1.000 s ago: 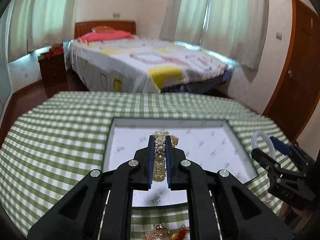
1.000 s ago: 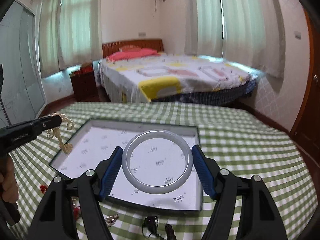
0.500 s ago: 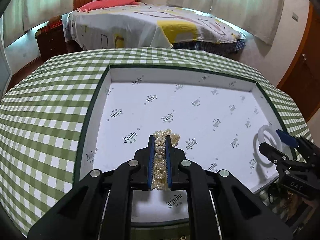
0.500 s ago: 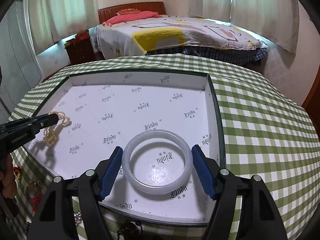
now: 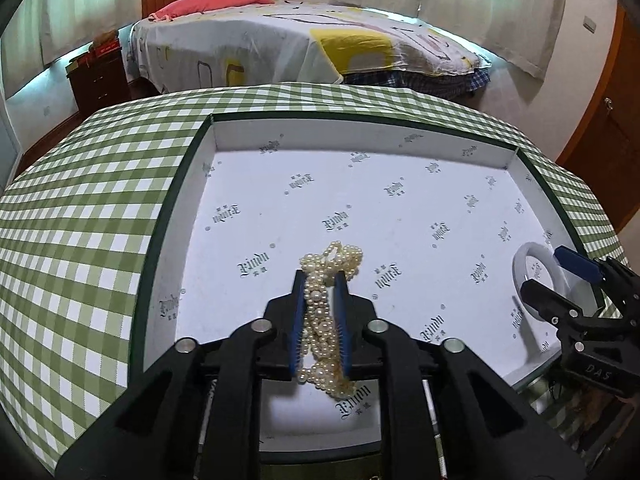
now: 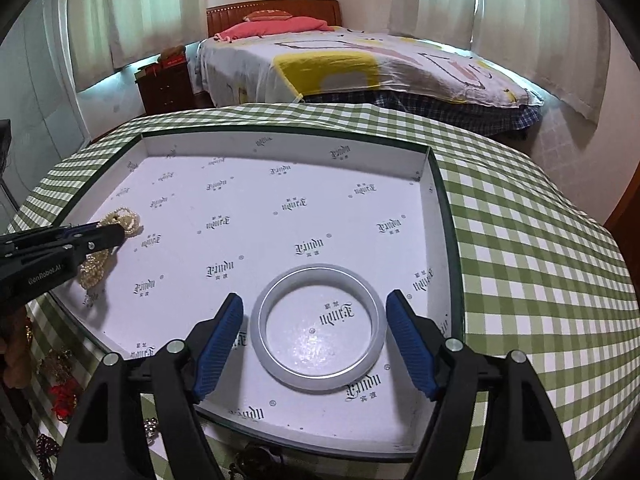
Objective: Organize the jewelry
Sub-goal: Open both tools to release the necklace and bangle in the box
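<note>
On the desk [image 5: 80,208], covered by a green-and-white checked cloth, sat a wide shallow tray [image 5: 188,184] with a dark green rim and a white printed lining. Toward its left side lay a cream pearl strand [image 5: 332,280], bunched in a heap on the lining; the right wrist view showed the same heap near the tray's left wall [image 6: 120,220]. The left claw [image 5: 320,280] stood over it with its blue pads on either side of the beads. Its jaws had just been opening, and a thin gap showed between pads and pearls, so the strand sat loosely between them rather than being pinched. Toward the tray's near right corner lay a pale translucent bangle [image 6: 318,326], flat on the lining; it also showed in the left wrist view [image 5: 538,272]. The right claw [image 6: 316,340] straddled it with its jaws apart, having just been opening, and neither blue pad touched the ring. The middle and far part of the tray held nothing else.

Outside the tray, along the near edge of the desk at the lower left, sat a small scatter of other jewelry [image 6: 60,384], reddish and gold pieces too blurred to tell apart. Beyond the desk stood a bed [image 6: 360,68] with a patterned white and yellow cover, a dark wooden nightstand [image 6: 164,84] to its left, and pale curtains [image 6: 132,12] over the windows.
</note>
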Demonstrator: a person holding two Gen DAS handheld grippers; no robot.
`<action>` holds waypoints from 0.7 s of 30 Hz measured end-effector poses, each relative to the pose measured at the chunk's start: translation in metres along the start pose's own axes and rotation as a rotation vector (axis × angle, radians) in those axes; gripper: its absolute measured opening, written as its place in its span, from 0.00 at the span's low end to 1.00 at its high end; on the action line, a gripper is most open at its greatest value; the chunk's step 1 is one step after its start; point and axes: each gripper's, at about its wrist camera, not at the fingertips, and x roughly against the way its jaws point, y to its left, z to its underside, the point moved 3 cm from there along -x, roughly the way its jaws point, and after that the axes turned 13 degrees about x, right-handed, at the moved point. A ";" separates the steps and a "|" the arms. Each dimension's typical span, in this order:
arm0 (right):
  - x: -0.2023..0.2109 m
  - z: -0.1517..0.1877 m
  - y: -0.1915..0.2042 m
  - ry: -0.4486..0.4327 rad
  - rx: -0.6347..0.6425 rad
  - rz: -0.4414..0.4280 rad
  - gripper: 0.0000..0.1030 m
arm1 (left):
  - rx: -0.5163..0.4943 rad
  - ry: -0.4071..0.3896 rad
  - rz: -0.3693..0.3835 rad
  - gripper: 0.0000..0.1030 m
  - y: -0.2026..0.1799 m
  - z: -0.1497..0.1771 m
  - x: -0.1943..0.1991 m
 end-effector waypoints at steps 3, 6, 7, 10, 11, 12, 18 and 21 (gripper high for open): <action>0.000 0.000 0.002 -0.002 0.007 -0.012 0.74 | -0.008 -0.005 0.000 0.42 -0.003 0.001 0.001; 0.003 0.000 0.000 -0.014 -0.006 -0.028 0.74 | 0.003 -0.007 0.012 0.48 -0.003 0.003 0.002; 0.005 0.000 -0.001 -0.020 -0.017 -0.032 0.74 | 0.005 -0.007 0.011 0.49 -0.003 0.003 0.003; 0.016 -0.001 -0.004 -0.049 -0.042 -0.034 0.74 | 0.009 -0.025 0.019 0.54 -0.001 0.003 0.012; 0.022 -0.003 -0.003 -0.062 -0.045 -0.028 0.74 | 0.008 -0.041 0.023 0.55 -0.001 0.003 0.019; 0.027 -0.004 -0.002 -0.072 -0.046 -0.024 0.74 | 0.005 -0.051 0.027 0.56 -0.001 0.003 0.024; 0.067 -0.002 0.017 -0.145 -0.041 0.004 0.74 | -0.026 -0.149 0.041 0.60 -0.005 0.013 0.072; 0.088 0.009 0.030 -0.170 -0.045 0.016 0.74 | -0.027 -0.188 0.041 0.60 -0.003 0.029 0.099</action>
